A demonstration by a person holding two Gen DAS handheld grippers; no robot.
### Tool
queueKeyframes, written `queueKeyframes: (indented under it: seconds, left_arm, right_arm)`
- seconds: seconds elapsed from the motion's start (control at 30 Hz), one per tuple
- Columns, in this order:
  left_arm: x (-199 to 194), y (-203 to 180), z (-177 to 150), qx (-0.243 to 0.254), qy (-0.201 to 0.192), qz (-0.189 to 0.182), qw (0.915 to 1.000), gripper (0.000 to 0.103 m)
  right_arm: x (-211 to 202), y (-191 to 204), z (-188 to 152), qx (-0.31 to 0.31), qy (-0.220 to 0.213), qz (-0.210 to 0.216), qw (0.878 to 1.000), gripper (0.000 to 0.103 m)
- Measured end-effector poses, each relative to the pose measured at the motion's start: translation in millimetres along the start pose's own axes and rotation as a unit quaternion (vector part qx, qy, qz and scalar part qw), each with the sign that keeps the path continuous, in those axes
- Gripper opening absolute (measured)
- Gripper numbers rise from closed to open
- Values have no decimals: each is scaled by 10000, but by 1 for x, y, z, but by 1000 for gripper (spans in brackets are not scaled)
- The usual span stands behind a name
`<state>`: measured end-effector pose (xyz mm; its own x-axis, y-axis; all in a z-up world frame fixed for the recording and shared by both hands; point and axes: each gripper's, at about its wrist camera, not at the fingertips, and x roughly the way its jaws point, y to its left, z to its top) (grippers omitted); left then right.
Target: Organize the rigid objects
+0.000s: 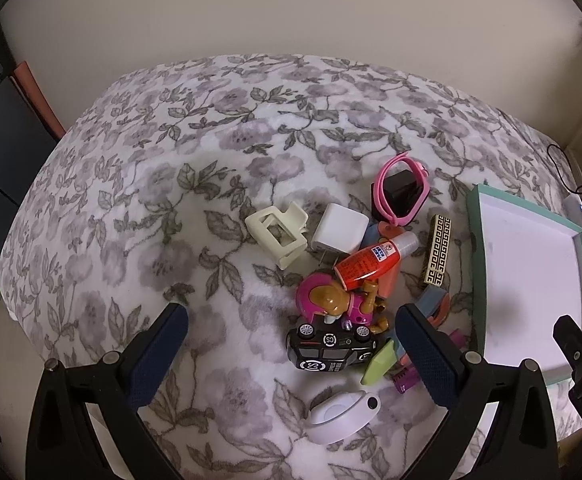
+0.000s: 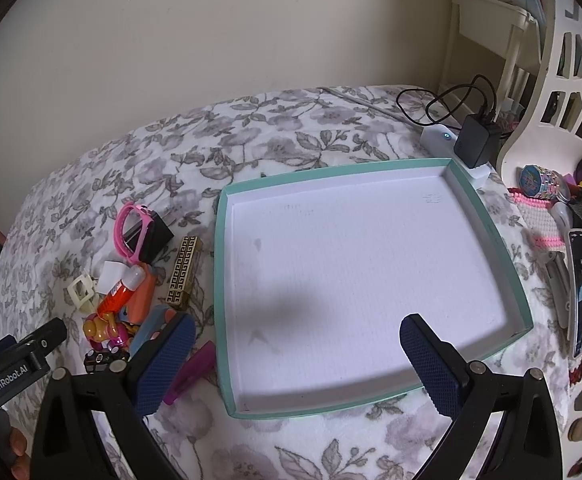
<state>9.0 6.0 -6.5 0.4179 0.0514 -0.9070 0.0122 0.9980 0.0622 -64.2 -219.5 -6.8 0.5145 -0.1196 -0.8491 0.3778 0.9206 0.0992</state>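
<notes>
Hovering: left claw (image 1: 291, 320) spread | right claw (image 2: 297, 332) spread | one tray (image 2: 221, 280) | one toy car (image 1: 331, 348)

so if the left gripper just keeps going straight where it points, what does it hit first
Probably the black toy car, which lies nearest between the open fingers of the left gripper, with the pink toy figure just beyond. Depth is hard to judge here.

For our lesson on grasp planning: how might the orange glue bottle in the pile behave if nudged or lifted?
The orange glue bottle looks round-bodied and lies tilted across other toys, so a nudge would probably roll it off. Its glossy plastic may be slippery. It leans on the toy figure, so lifting it could shift the pile.
</notes>
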Motion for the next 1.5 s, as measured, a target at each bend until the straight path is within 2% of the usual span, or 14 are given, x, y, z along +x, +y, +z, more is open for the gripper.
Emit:
queueKeyframes:
  seconds: [1.5]
  left_arm:
    - [11,1,0,-43,191,53,9998,103]
  right_arm:
    - [0,-1,0,-35,26,-36,10000,103]
